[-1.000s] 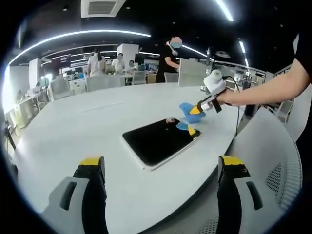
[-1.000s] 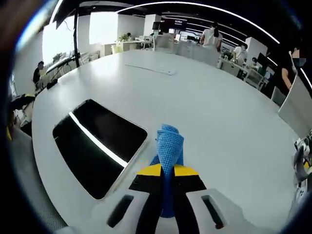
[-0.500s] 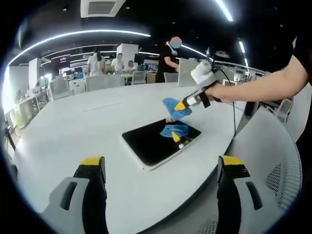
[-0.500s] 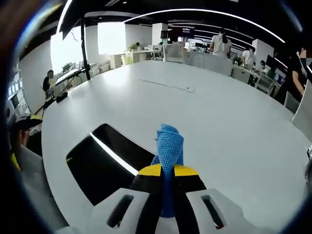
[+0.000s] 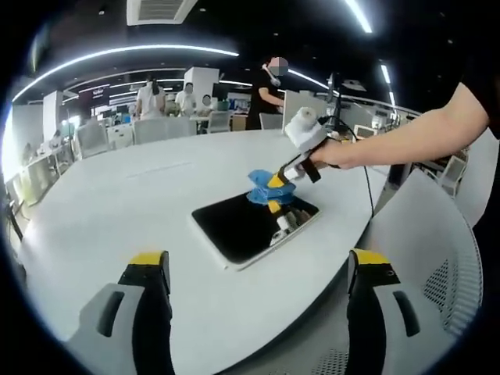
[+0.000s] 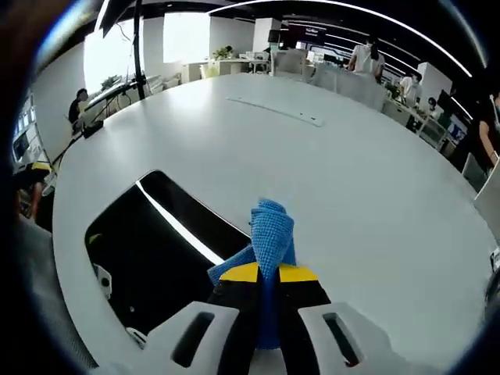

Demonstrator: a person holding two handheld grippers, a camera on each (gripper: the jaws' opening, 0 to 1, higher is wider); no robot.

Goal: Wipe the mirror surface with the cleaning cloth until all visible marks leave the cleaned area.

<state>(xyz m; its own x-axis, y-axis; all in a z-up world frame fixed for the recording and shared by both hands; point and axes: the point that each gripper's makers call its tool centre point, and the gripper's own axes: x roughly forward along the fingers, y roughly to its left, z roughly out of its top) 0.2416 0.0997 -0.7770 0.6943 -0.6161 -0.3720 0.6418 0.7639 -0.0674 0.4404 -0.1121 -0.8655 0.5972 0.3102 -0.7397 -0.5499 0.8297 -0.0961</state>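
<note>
A flat rectangular mirror (image 5: 250, 226) with a pale rim lies on the white table; it looks dark and reflects a ceiling light strip (image 6: 156, 250). My right gripper (image 6: 268, 273) is shut on a blue cleaning cloth (image 6: 269, 234). In the left gripper view, a person's hand holds the right gripper (image 5: 275, 183) with the blue cloth (image 5: 262, 187) low over the mirror's far right corner. Whether the cloth touches the glass I cannot tell. My left gripper (image 5: 262, 269) stands open near the table's front edge, well short of the mirror, with nothing between its jaws.
The large white round table (image 5: 117, 203) spreads around the mirror. A grey mesh chair (image 5: 445, 266) stands at the right of the left gripper view. Several people (image 5: 168, 98) and office chairs are beyond the far edge. A thin pale strip (image 6: 273, 111) lies far across the table.
The right gripper with the cloth has moved from beside the mirror's far right corner to over it and come down closer to the glass. The left gripper has stayed open and still.
</note>
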